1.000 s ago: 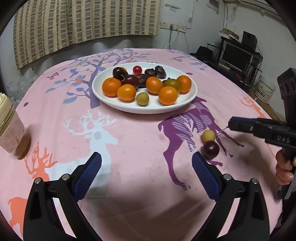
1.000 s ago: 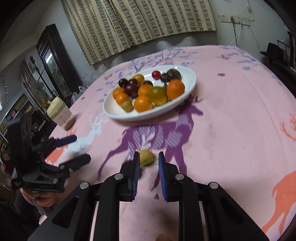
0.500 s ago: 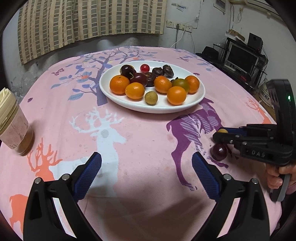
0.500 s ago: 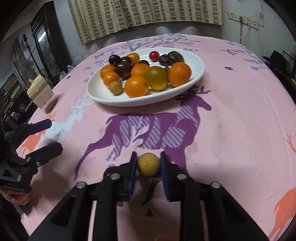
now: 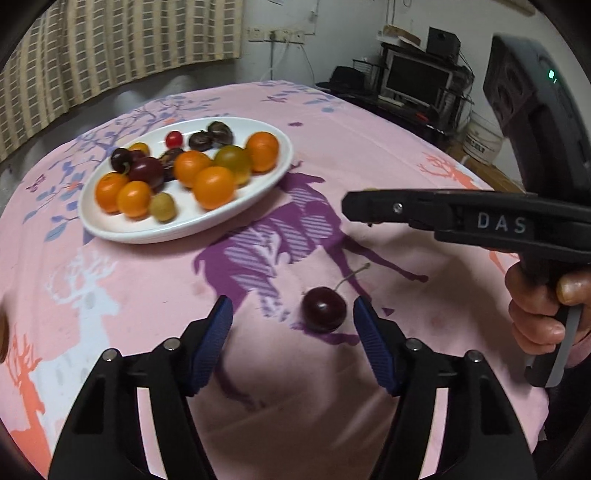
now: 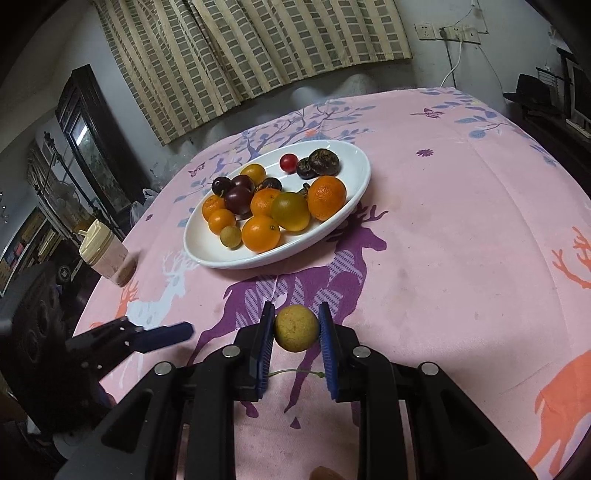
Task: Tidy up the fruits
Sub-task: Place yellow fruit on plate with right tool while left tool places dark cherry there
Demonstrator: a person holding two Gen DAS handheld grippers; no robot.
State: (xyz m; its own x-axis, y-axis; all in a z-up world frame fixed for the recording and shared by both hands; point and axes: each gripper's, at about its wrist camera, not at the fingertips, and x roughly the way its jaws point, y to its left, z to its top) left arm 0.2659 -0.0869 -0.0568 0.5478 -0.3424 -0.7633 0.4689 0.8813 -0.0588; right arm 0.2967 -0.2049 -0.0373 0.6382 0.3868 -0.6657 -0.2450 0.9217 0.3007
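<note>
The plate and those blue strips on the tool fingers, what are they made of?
The plate looks like glazed white ceramic, though it could be melamine: smooth, glossy, with soft highlights along its rim. The blue pads on the left tool look like ribbed rubber or soft plastic: matte, with fine ridges. The same pads line the right tool holding the yellow fruit.

We are in a lived-in room of a home. Ahead of our jaws a round table (image 6: 461,229) wears a pink cloth printed with deer and trees, and a white plate (image 6: 354,162) of fruit sits on it. Beyond the plate striped curtains (image 6: 258,48) hang on a plain wall with a socket strip (image 6: 450,31). Far left of the right jaws stands a dark glass-fronted cabinet (image 6: 88,140); far right of the left jaws a monitor (image 5: 419,79) rests on a cluttered stand.
</note>
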